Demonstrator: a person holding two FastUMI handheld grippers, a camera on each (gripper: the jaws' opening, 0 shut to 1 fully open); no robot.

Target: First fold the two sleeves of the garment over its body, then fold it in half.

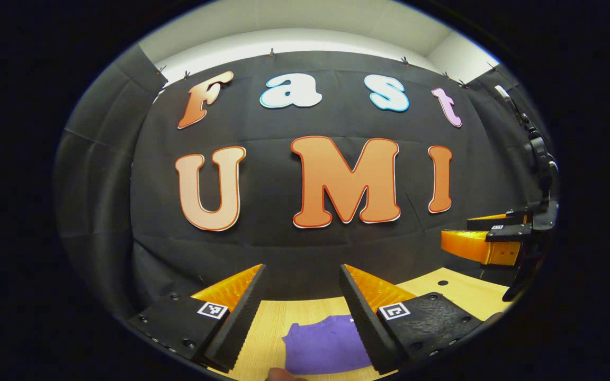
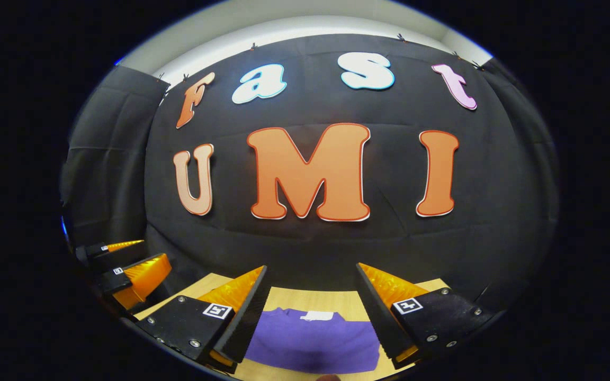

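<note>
Left gripper view: the left gripper [image 1: 302,275] hangs open above a purple garment [image 1: 323,346] lying on the wooden counter [image 1: 268,328]. The right gripper [image 2: 313,275] is open over it too. The cloth looks light and limp; pinch a sleeve edge.

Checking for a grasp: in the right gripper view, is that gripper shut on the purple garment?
No, the right gripper is open above the purple garment.
</note>
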